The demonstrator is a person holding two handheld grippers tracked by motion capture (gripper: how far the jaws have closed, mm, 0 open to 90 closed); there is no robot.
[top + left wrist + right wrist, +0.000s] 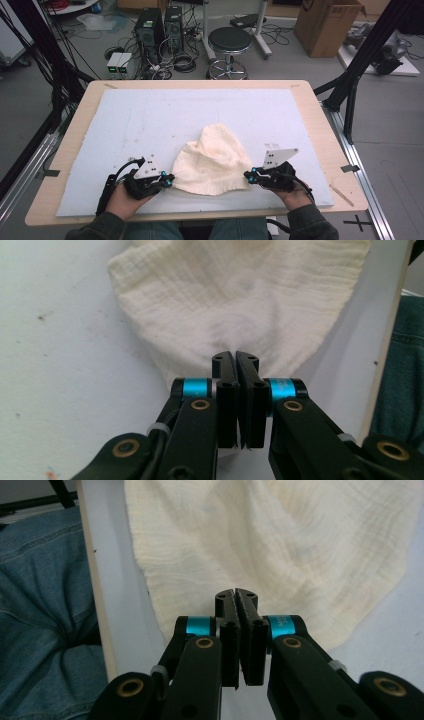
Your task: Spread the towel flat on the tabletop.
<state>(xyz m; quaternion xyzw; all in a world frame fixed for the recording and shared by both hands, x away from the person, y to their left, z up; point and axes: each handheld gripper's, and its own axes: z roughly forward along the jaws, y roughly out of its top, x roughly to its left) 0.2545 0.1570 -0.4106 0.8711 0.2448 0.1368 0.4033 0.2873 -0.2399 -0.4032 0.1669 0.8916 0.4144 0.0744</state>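
Cream cloth (212, 161) lies crumpled at lower centre of the high view, on the pale blue mat (150, 120). Looks light, soft, limp; likely to sag and fold, not slip.

Left gripper (169, 180) and right gripper (248, 175) each at a near corner, jaws closed, apparently pinching its edge. Corners seem the best holds.

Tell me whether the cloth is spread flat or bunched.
Bunched: the cream cloth rises in a rumpled peak on the foam mat.
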